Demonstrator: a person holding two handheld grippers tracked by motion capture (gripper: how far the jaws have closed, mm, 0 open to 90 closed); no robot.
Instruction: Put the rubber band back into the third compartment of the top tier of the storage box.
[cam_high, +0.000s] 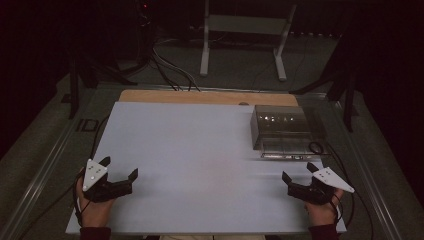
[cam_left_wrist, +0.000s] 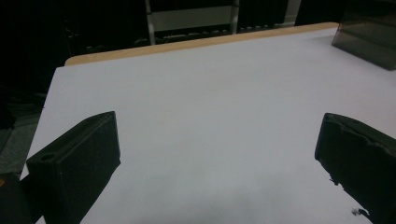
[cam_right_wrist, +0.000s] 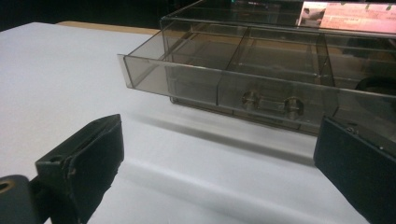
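Here, 2 wide-open, empty grippers — left gripper (cam_high: 119, 173), right gripper (cam_high: 298, 176) — bare white table (cam_high: 200, 150) between, open drawer (cam_right_wrist: 224, 84) just beyond the right.

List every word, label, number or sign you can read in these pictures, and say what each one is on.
"ID": pale letters on the floor left of the table; more may follow, hidden by the table edge.
Pinkish printed sheet on top of the clear drawer box, in the right gripper view: too blurred to read.
No text shows on the left gripper, the right gripper or the drawer.
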